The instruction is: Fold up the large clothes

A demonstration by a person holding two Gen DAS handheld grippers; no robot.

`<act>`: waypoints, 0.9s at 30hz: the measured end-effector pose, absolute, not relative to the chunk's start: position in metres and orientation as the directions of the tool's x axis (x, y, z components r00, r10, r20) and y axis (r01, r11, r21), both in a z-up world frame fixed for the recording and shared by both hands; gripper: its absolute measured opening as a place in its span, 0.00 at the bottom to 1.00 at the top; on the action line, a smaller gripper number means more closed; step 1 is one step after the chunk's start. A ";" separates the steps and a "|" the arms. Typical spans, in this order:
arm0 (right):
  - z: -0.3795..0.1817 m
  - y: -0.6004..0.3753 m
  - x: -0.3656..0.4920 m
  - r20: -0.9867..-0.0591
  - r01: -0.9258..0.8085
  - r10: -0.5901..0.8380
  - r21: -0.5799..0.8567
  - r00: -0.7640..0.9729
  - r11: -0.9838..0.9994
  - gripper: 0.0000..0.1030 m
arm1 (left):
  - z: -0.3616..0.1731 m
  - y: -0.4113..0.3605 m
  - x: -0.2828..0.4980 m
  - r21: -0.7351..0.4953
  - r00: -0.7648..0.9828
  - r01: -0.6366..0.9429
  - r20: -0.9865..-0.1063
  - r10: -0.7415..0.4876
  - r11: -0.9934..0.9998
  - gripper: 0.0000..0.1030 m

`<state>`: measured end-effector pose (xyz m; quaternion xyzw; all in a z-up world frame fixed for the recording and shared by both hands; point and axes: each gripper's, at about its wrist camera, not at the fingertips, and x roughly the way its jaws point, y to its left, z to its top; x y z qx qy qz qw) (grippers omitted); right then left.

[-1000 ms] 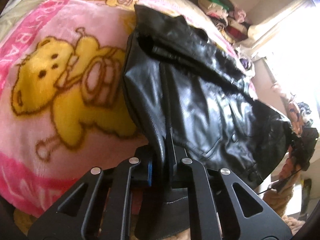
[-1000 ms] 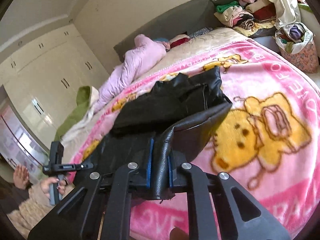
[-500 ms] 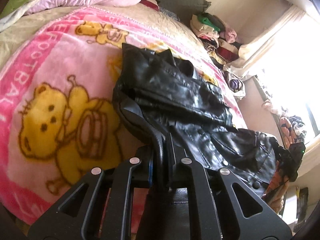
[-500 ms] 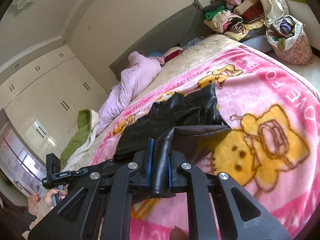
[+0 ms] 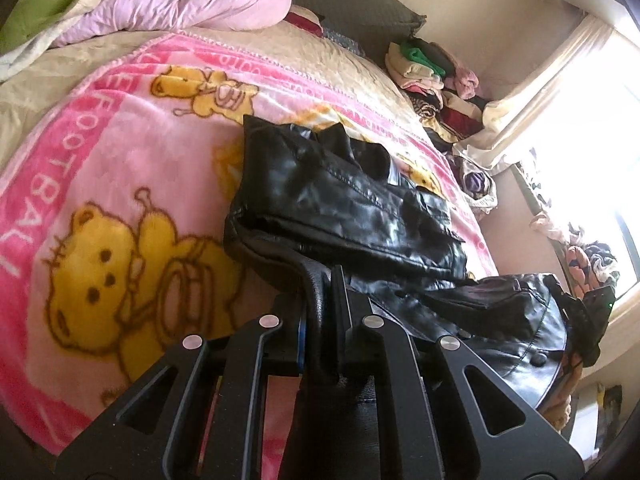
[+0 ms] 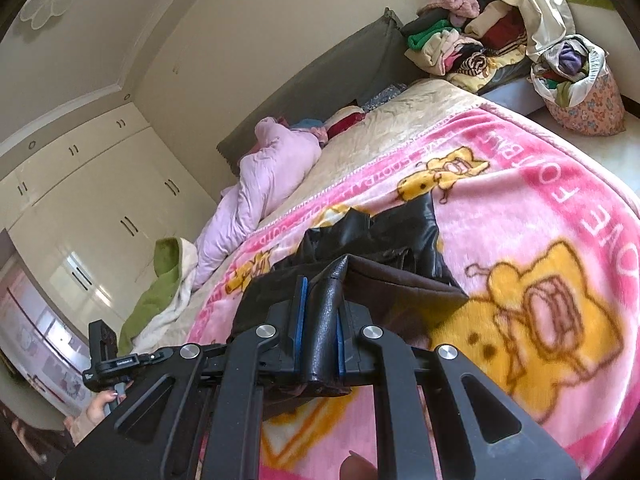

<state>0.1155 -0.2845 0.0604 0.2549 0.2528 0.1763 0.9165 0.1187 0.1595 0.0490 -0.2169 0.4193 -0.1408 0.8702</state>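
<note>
Already the black leather jacket [image 5: 352, 204] looks partly folded: its far portion lies doubled over on the pink bear blanket [image 5: 120, 184] that covers the bed [image 6: 404, 120], with one layer stacked on another and a collar-like edge showing at the far end. The near portion is not yet laid down; both grippers hold it up off the blanket. By my reading the fold is about midway, and what is left is to carry this near edge over the stacked part, set it flat, and perhaps tidy the bundle.

The left gripper [image 5: 320, 312] has its fingers closed narrowly on a pinch of leather near the jacket's left edge, and the right gripper [image 6: 320, 312] likewise clamps a thick, rolled fold between its blue-padded fingers [image 6: 300, 312]. In the left view the material runs taut from one grip toward the other, with snaps along the hem.

The jacket is glossy, stiff-looking and creased, with visible stitching and a duller lining in the right view. It probably holds a crease poorly and may spring open.
</note>
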 end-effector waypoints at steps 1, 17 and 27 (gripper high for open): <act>0.061 -0.285 0.118 -0.375 -0.192 0.450 0.555 0.810 0.809 0.10 | 0.051 0.159 0.121 -0.493 0.612 0.062 -0.668 -0.424 0.868 0.04; 0.072 -0.286 0.176 -0.427 -0.128 0.409 0.549 0.806 0.826 0.10 | 0.061 0.162 0.168 -0.516 0.644 0.051 -0.638 -0.423 0.855 0.05; 0.060 -0.287 0.226 -0.489 -0.054 0.358 0.532 0.795 0.845 0.10 | 0.050 0.163 0.205 -0.529 0.664 0.000 -0.634 -0.395 0.849 0.07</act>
